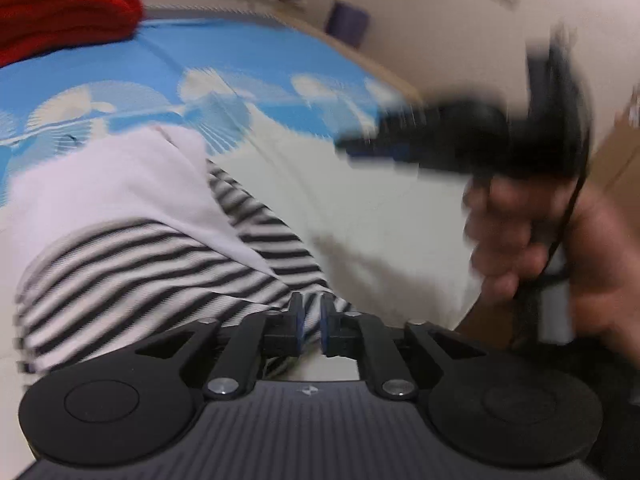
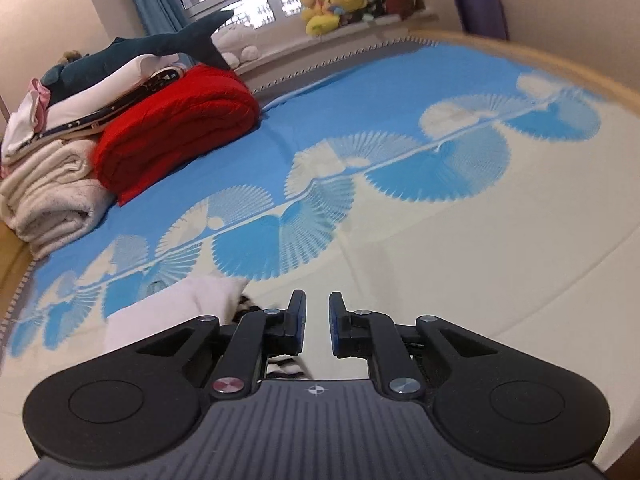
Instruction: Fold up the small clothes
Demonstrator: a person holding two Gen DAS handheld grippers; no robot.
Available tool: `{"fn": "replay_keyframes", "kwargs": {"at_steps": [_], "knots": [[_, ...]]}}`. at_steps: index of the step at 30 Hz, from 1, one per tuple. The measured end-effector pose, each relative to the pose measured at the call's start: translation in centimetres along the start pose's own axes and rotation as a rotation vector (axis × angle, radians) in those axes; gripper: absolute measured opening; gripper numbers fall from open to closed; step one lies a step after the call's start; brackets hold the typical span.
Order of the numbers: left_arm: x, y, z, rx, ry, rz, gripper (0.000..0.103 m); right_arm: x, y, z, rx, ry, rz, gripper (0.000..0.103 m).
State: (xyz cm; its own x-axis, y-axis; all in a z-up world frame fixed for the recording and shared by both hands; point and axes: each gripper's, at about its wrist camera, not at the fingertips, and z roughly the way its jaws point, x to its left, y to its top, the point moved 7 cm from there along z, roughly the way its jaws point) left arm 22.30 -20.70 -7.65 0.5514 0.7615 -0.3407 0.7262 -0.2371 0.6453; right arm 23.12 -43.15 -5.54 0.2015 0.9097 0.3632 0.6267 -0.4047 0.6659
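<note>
A small black-and-white striped garment [image 1: 132, 272] lies on the bed, with a white part [image 1: 120, 184] folded over its top. My left gripper [image 1: 310, 312] sits low at the garment's near right edge, its jaws nearly closed with a narrow gap; whether cloth is between them is unclear. My right gripper [image 1: 384, 148] shows blurred in the left wrist view, held by a hand [image 1: 560, 248] above the bed to the right. In the right wrist view the right gripper [image 2: 317, 312] is open and empty, with the garment [image 2: 192, 304] low at its left.
The bed sheet [image 2: 440, 260] is cream with blue fan patterns. A red folded blanket [image 2: 172, 128], a stack of cream blankets and clothes [image 2: 52, 184] and a plush shark [image 2: 132, 56] lie at the far left. Plush toys [image 2: 336, 4] sit on the windowsill.
</note>
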Motion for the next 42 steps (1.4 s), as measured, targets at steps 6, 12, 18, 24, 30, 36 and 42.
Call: {"fn": "replay_keyframes", "kwargs": {"at_steps": [6,12,18,24,30,36,42], "knots": [[7.8,0.0,-5.4,-0.003,0.185,-0.001,0.027,3.1,-1.1,2.2,0.115,0.154,0.034,0.013],[11.5,-2.7,-6.1,-0.014,0.213,-0.096,0.061,7.3,-2.5,5.5,0.231,0.241,0.024,0.035],[12.9,-3.7,-6.1,-0.065,0.12,-0.384,0.07,8.6,-3.8,9.4,0.318,0.234,0.075,0.035],[14.5,-4.0,-4.3,0.018,0.111,-0.468,0.075,9.2,-4.0,10.7,0.336,0.281,0.104,0.009],[13.4,-4.2,-2.3,0.129,0.13,-0.322,0.082,6.5,-0.3,6.0,0.16,0.325,0.144,0.003],[13.6,-6.0,-0.8,0.25,0.157,-0.261,0.082,4.6,-4.3,10.5,0.367,0.074,0.058,0.003],[13.7,-5.2,-2.2,0.199,0.116,-0.286,0.08,5.5,-4.5,10.2,0.32,0.033,-0.004,0.011]]}}
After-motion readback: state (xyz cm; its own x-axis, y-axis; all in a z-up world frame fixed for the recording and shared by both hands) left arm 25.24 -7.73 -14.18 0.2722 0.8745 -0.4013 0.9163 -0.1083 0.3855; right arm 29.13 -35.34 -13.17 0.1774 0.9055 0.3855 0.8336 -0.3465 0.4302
